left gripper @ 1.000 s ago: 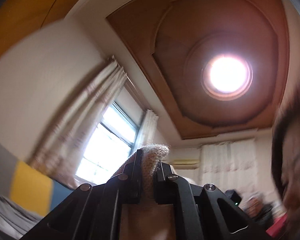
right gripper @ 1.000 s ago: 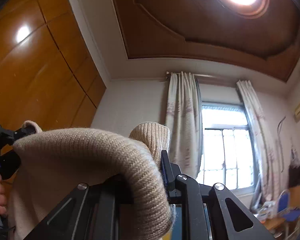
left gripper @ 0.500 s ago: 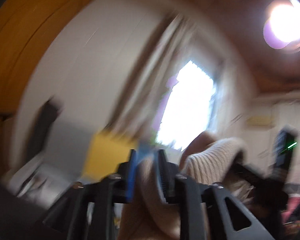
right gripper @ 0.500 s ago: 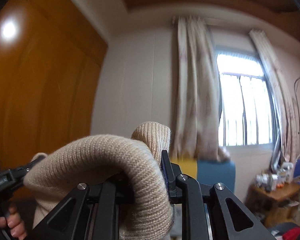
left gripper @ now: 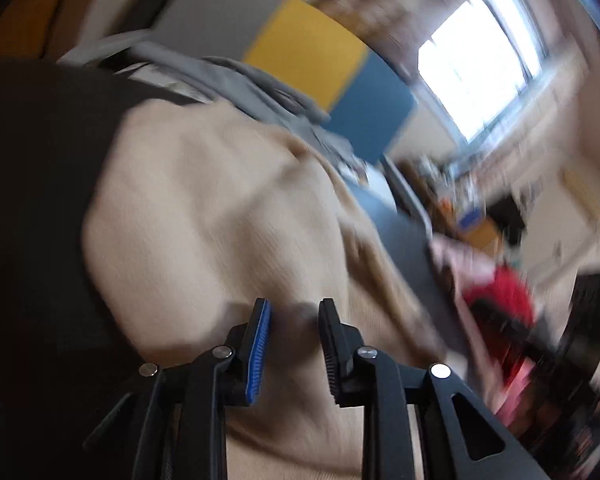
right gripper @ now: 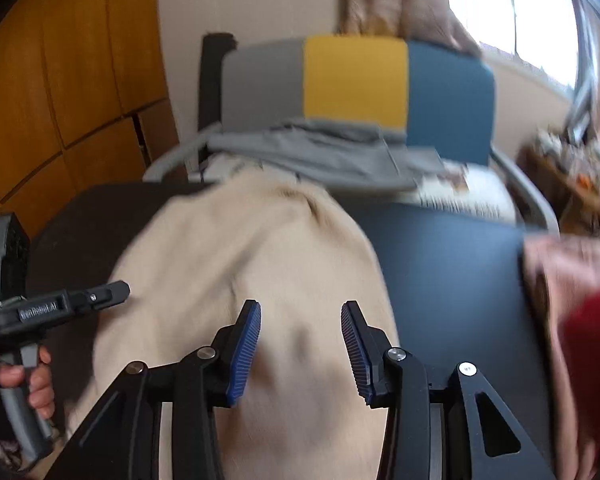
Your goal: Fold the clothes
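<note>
Right gripper: jaws apart, just been opening, pads bare, nothing clamped; beige sweater lies below and between them, let go. Left gripper: jaws also parted, also just been opening, blue pad clear of the knit; in the right view seen at the left edge, gripped by a hand, tip over the sweater's left margin.

Sweater spread loosely on the dark table, bunched and rumpled toward the far end, right edge curving over the tabletop. Beyond it a grey garment draped on the chair with grey, yellow and blue back panels. To the right, a pink and red heap at the table's edge. Left view blurred; fine detail there not readable.

Likely step: laying the sweater flat before the first fold. To do it well:
- Open both jaws fully and lift clear before shifting sideways, so no knit snags on the pads.
- Smooth the far wrinkles outward, from centre to hem, with light strokes.
- Square the body to the table's edge; keep it off the red heap.
- Find the sleeves, not evident here, and lay them straight before any fold.
- Pinch only a thin layer at the edge; thick knit bulges and slips from a shallow bite.
</note>
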The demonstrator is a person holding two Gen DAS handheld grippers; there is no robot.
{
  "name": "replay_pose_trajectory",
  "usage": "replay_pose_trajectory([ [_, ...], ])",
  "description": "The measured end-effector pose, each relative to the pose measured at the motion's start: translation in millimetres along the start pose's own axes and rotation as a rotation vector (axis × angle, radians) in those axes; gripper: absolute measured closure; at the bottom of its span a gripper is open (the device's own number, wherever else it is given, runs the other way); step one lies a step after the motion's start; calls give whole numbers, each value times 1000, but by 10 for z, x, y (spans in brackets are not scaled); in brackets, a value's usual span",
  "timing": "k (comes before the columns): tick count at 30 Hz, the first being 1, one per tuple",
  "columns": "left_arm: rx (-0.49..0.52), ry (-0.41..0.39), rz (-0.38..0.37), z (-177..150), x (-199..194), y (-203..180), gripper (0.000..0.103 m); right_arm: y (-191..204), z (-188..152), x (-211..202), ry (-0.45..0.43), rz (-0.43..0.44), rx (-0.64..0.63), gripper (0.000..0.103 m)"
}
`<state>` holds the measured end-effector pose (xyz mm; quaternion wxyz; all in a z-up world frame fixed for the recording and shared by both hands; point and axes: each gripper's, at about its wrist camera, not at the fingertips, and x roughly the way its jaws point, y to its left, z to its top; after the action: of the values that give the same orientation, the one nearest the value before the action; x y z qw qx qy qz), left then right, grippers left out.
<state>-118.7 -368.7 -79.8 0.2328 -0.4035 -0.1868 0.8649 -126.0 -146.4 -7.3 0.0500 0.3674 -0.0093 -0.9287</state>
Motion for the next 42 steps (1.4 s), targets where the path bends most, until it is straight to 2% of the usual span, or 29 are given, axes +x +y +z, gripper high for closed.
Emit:
replay_pose_trajectory([
  [3,167,43,71,-205,216,-200,78,-331,-401,-244,21,-21,87,57],
  [7,181,21,72,-288,222,-152,78,-572,-660,-401,88,-12,159,52],
  [9,206,19,80,-324,221,-164,78,-598,-886,-416,137,9,167,51],
  [14,423,61,172,-297,192,-236,76,-460,-1251,-290,277,87,131,48],
  [18,368,71,190,-144,91,38,75,-306,-1359,-275,282,100,97,35],
  [20,288,56,142,-120,3,211,75,-202,-1404,-264,269,73,27,35],
  [21,267,45,128,-144,-10,255,75,-149,-1427,-268,257,52,-19,38],
  [23,270,27,139,-181,-22,246,75,-66,-1456,-283,237,26,-91,58],
  [24,281,23,150,-192,-14,220,75,-62,-1443,-303,237,41,-94,78],
  [25,292,20,160,-203,-6,193,75,-59,-1431,-322,237,56,-97,88],
  [29,293,18,161,-209,24,158,75,-222,-1241,-512,202,34,-92,90],
  [33,264,12,135,-204,5,183,75,-536,-930,-825,123,-94,-131,90],
  [37,252,7,125,-216,-10,187,75,-985,-604,-1141,57,-273,-188,90],
  [42,231,-2,116,-241,-43,185,75,-1496,-134,-1249,9,-485,-225,91],
])
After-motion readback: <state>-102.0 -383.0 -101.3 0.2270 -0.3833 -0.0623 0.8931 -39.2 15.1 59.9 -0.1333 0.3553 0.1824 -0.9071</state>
